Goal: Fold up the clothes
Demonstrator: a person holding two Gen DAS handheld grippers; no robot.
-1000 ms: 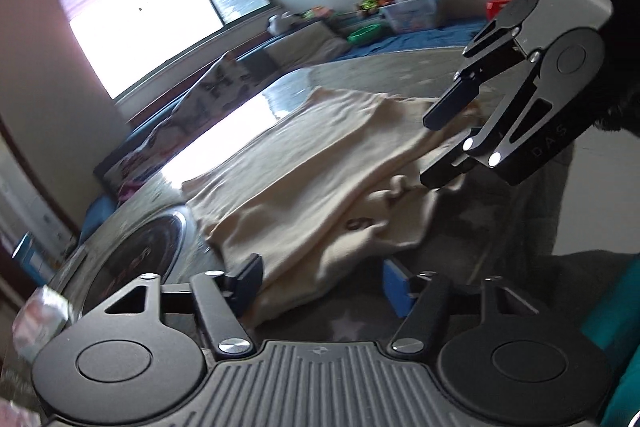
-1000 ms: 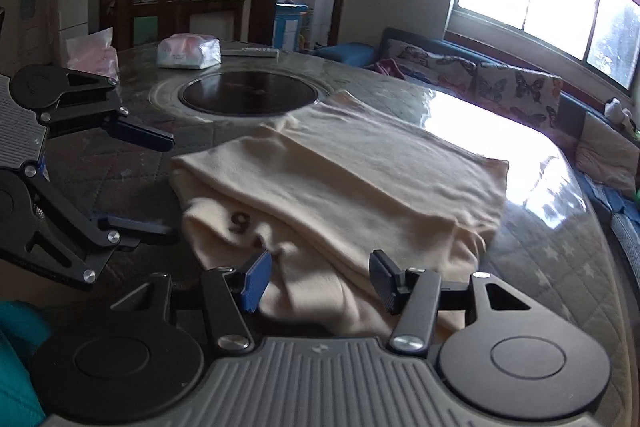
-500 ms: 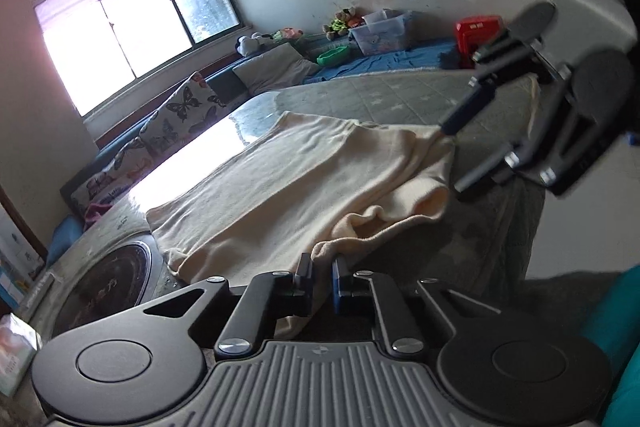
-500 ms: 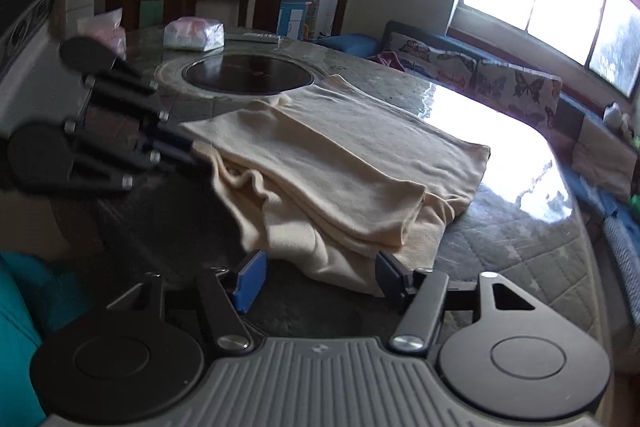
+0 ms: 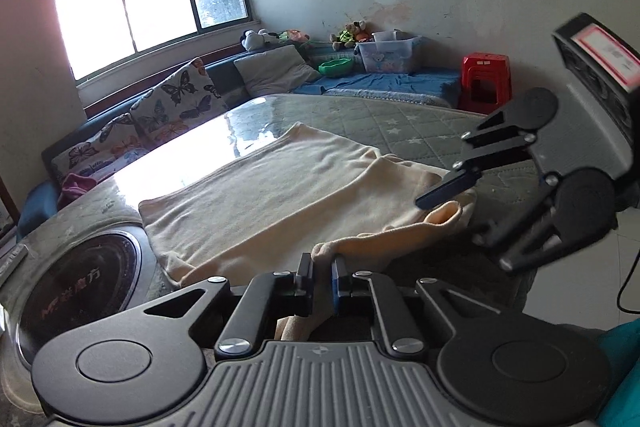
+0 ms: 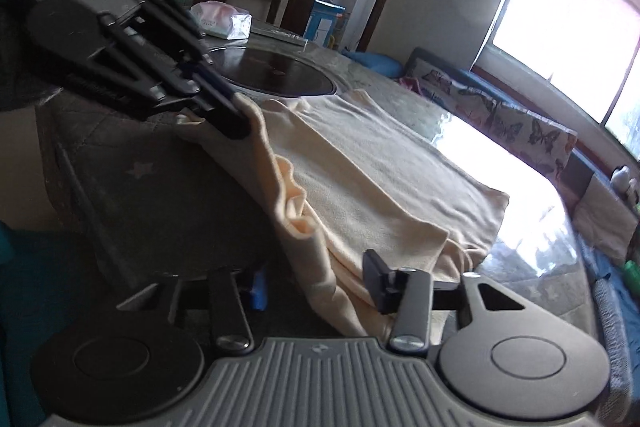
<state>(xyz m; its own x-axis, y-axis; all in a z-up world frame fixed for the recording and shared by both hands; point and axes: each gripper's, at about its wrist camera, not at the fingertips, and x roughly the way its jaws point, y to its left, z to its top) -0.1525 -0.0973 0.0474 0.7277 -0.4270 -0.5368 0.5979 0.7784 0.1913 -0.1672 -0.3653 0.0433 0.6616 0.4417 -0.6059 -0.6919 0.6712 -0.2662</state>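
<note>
A cream garment (image 5: 280, 195) lies partly folded on the grey quilted table (image 5: 400, 123). My left gripper (image 5: 322, 271) is shut on its near edge, and a fold rises from that pinch. The right wrist view shows the same left gripper (image 6: 236, 119) holding the cream garment (image 6: 380, 179) up at a corner. My right gripper (image 6: 316, 283) is open at the table's near edge, and the hanging cloth runs between its fingers. From the left wrist, the right gripper (image 5: 452, 215) stands open beside the garment's right end.
A round dark hotplate (image 5: 80, 287) is set into the table left of the garment. A tissue pack (image 6: 222, 21) lies beyond it. A sofa with butterfly cushions (image 5: 168, 107), a red stool (image 5: 484, 79) and a plastic bin (image 5: 386, 55) stand behind the table.
My left gripper has shut on the garment's near edge and drawn it up and back. My right gripper has dropped toward the table edge, staying open around the cloth.
</note>
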